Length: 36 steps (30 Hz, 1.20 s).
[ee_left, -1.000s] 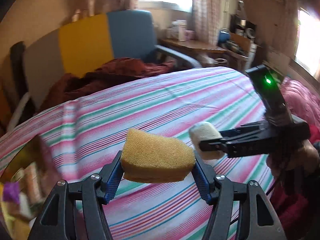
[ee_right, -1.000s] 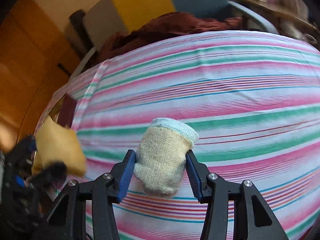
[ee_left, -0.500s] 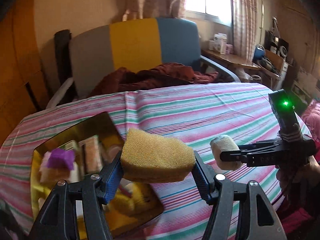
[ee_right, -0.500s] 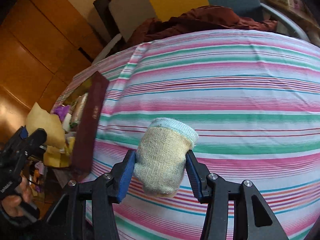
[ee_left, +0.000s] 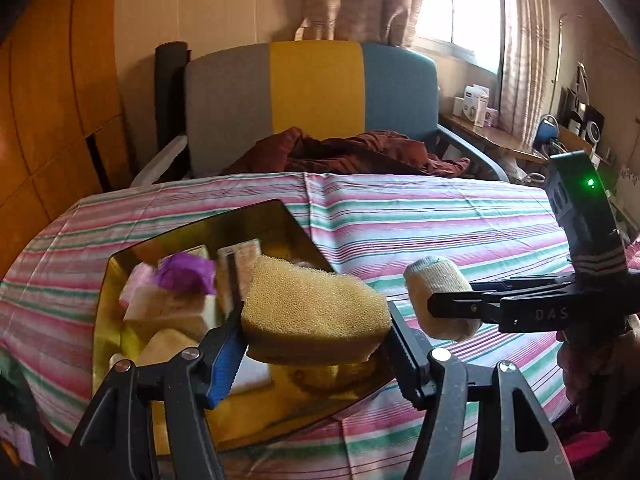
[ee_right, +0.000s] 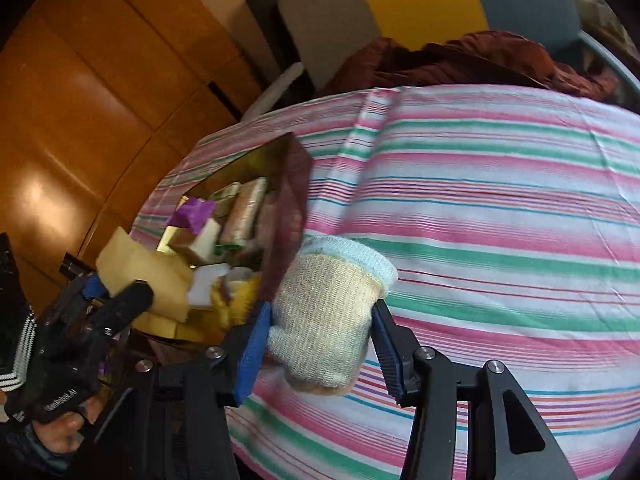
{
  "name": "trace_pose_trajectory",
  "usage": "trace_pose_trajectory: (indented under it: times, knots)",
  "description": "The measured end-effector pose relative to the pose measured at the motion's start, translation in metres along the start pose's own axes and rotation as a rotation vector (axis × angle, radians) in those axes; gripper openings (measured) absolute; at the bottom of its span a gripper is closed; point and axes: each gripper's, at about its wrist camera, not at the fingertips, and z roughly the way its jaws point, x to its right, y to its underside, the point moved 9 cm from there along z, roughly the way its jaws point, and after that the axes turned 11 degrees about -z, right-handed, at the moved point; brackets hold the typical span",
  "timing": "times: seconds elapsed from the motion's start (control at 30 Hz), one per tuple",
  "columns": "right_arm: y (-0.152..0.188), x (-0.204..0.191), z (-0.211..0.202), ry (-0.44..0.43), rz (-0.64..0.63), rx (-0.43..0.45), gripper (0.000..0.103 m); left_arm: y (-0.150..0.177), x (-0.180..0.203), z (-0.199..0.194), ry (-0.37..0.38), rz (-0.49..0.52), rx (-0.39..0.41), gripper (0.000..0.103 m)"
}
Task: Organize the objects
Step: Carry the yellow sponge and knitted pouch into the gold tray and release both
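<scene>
Left wrist view: the left gripper has its fingers clamped on a yellow sponge, holding it in the air over the near right part of a gold tray. The tray sits on a striped tablecloth and holds a purple crumpled piece, pale blocks and small packets (their labels are too blurred to read). To the right, the right gripper reaches in from the side, pinching a rolled beige sock just beside the sponge and apart from it. Behind the table stands a grey, yellow and blue chair with a dark red cloth heaped on its seat.

Right wrist view: the right gripper is closed on the rolled beige sock, whose light blue cuff points up, above the tablecloth just right of the tray's dark wall. At left the left gripper grips the sponge over the tray's contents.
</scene>
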Motion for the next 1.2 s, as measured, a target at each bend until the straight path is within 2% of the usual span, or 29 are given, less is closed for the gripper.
trace_pose_trajectory:
  times: [0.47,0.9,1.2]
  knots:
    - [-0.008,-0.062,0.023,-0.051,-0.092,-0.027,0.051,0.015,-0.047,-0.011,-0.035,-0.094,-0.002,0.065]
    - [-0.019,-0.101,0.039,-0.071,-0.175,-0.033,0.051,0.026,-0.129,-0.037,-0.128,-0.276,0.028,0.065]
    - [-0.019,-0.117,0.054,-0.034,-0.249,-0.043,0.051,0.024,-0.127,-0.041,-0.15,-0.254,0.038,0.065]
